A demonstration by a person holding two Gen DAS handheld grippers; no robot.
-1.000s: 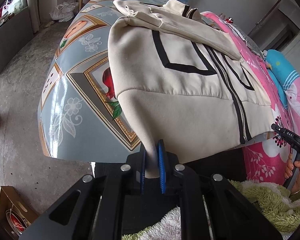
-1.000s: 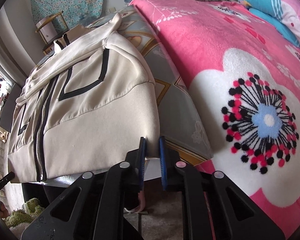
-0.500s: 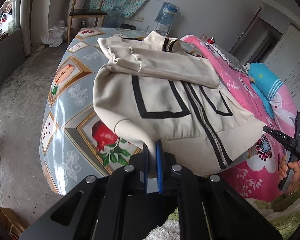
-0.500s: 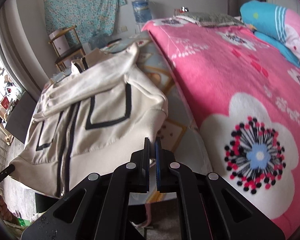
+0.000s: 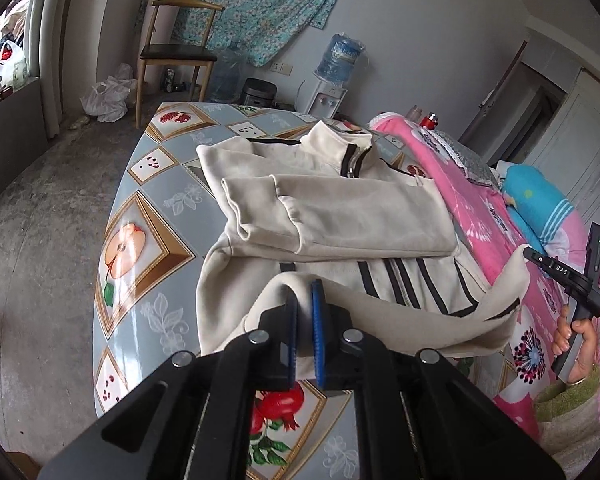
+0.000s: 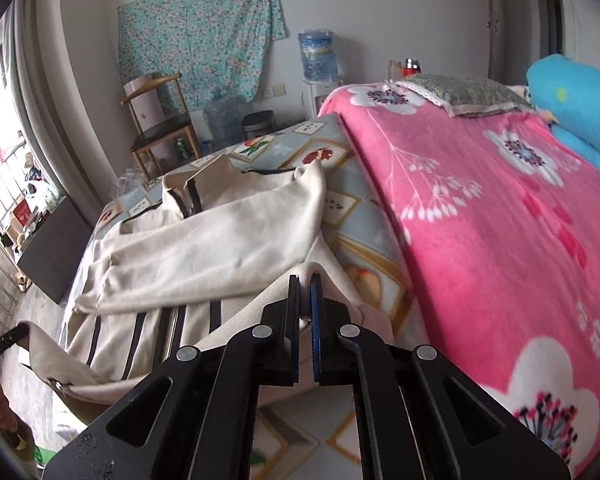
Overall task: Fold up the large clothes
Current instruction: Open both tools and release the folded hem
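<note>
A cream zip jacket (image 5: pixel 340 208) with black stripes lies on the table, sleeves folded across its chest; it also shows in the right wrist view (image 6: pixel 204 240). My left gripper (image 5: pixel 304 312) is shut on the jacket's left hem corner, lifted above the table. My right gripper (image 6: pixel 305 300) is shut on the right hem corner, also raised; it shows in the left wrist view (image 5: pixel 532 252). The hem hangs between the two grippers, over the jacket's lower part.
The table (image 5: pixel 140 216) has a grey fruit-print cloth. A bed with a pink flowered blanket (image 6: pixel 500 208) adjoins its right side. A wooden chair (image 5: pixel 172 48), water dispenser (image 5: pixel 336 76) and bags stand at the far wall. Concrete floor (image 5: pixel 40 220) lies left.
Both grippers have lifted the jacket's hem off the near table edge and carried it up and forward toward the collar. The lower part now doubles over the body.
</note>
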